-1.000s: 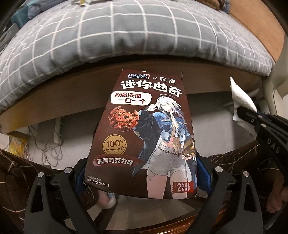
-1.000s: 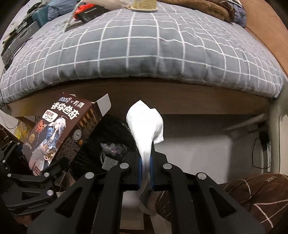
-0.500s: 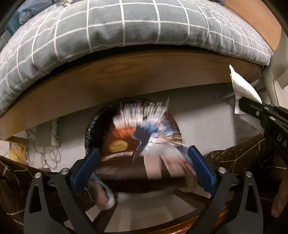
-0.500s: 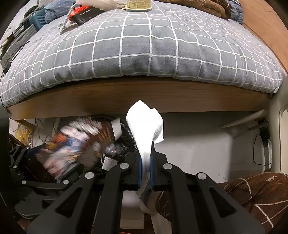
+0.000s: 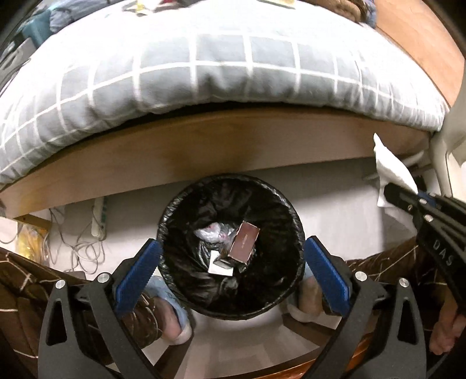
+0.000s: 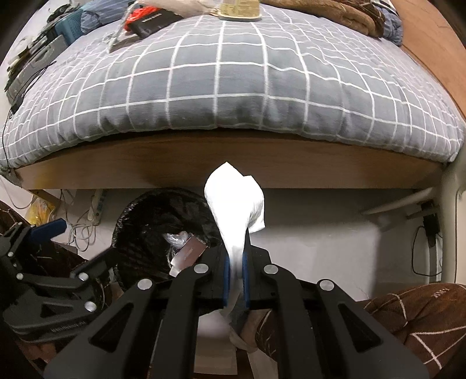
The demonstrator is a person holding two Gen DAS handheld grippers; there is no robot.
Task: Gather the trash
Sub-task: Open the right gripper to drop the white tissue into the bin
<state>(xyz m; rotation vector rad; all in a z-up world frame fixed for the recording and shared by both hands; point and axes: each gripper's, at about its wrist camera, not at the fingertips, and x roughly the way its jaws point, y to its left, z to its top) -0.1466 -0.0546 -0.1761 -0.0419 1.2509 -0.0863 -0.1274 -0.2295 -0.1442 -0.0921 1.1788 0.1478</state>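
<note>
A round trash bin with a black liner (image 5: 230, 186) stands on the floor by the bed. The brown cookie box (image 5: 244, 246) lies inside it on other trash, and shows in the right wrist view too (image 6: 190, 251). My left gripper (image 5: 231, 262) is open and empty, its jaws spread wide above the bin's rim. My right gripper (image 6: 236, 263) is shut on a crumpled white tissue (image 6: 236, 204), held to the right of the bin (image 6: 139, 221). The tissue shows at the right edge of the left wrist view (image 5: 391, 177).
A bed with a grey checked quilt (image 6: 233, 84) and wooden frame (image 5: 233, 145) overhangs the bin. Boxes, a tin and clutter lie on the bed (image 6: 151, 20). Cables and a power strip (image 5: 97, 215) lie at the left. A person's knees (image 6: 407, 315) flank the bin.
My left gripper opened and the cookie box dropped from it into the bin. My right gripper kept hold of the tissue and barely moved.
</note>
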